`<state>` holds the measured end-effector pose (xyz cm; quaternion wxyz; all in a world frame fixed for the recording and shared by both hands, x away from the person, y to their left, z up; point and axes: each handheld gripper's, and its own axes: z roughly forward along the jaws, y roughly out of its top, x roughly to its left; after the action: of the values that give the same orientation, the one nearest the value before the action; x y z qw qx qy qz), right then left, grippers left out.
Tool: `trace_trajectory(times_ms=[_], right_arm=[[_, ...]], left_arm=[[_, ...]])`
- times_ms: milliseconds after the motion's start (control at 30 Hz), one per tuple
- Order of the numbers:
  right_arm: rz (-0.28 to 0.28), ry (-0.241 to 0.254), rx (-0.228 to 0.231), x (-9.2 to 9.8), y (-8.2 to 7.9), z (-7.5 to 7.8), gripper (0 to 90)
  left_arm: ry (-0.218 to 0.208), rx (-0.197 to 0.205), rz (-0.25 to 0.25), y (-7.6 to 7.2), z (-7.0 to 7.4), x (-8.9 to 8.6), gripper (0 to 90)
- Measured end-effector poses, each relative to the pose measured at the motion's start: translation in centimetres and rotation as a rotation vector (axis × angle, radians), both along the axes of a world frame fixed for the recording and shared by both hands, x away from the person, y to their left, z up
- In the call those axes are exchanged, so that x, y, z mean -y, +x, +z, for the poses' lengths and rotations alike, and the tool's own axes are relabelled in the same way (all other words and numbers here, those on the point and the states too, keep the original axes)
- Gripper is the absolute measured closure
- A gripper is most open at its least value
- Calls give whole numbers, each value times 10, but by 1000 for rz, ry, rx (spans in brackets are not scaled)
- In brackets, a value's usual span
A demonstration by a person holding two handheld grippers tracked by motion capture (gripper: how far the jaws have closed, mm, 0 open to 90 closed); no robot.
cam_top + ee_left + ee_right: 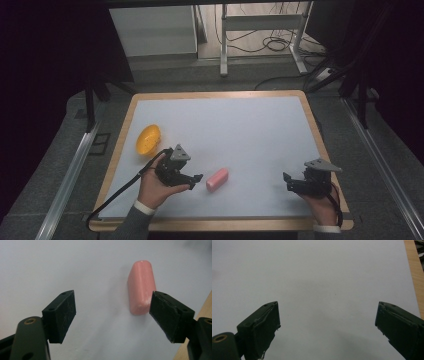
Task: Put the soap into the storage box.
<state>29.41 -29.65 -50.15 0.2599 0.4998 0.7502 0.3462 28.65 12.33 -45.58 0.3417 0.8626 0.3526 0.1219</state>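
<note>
In the left gripper view, the left claw (112,315) rises from the bottom of the frame, nearest the camera, its two black jaws spread wide and gripping nothing. A pink bar (141,287) lies flat on the white surface just beyond them, right of centre; its near end sits close against the inner face of the right-hand jaw, though whether they touch cannot be told.

The counter (210,97), a wooden board under a large white sheet, spans the middle of the high view. At its lower left a hand (155,187) holds the left claw (195,181), whose tips point rightward toward the pink bar (217,179), lying just beside them, low and centre in the frame. At the lower right the other hand (320,205) holds the right claw (287,181), well apart from the bar, near the counter's right edge.

In the right gripper view the right claw (327,326) is likewise released, jaws far apart over bare white sheet, with a strip of wooden edge at the upper right.

An orange bowl (148,139) sits at the left of the counter, above the left hand.
</note>
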Motion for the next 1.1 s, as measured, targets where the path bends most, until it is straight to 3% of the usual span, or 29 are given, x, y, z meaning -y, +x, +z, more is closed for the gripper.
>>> trace_trajectory(times_ms=[367, 533, 633, 867, 1033, 1100], right_arm=[[-5, 1, 6, 1, 0, 0, 58], [-5, 3, -2, 1, 1, -1, 58], [-5, 0, -7, 1, 1, -2, 58], [-3, -4, -18, 0, 2, -4, 58], [-3, -9, -25, 0, 3, -5, 58], [-5, -12, -25, 0, 3, -5, 58]], left_arm=[[8, -16, -39, 4, 2, 19, 219], [50, -23, -46, 7, 0, 30, 217], [33, -45, -49, 10, -3, 35, 218], [49, -43, -25, 12, -12, 42, 246], [34, -72, -32, 14, -15, 46, 246], [60, -83, -46, 13, -17, 51, 243]])
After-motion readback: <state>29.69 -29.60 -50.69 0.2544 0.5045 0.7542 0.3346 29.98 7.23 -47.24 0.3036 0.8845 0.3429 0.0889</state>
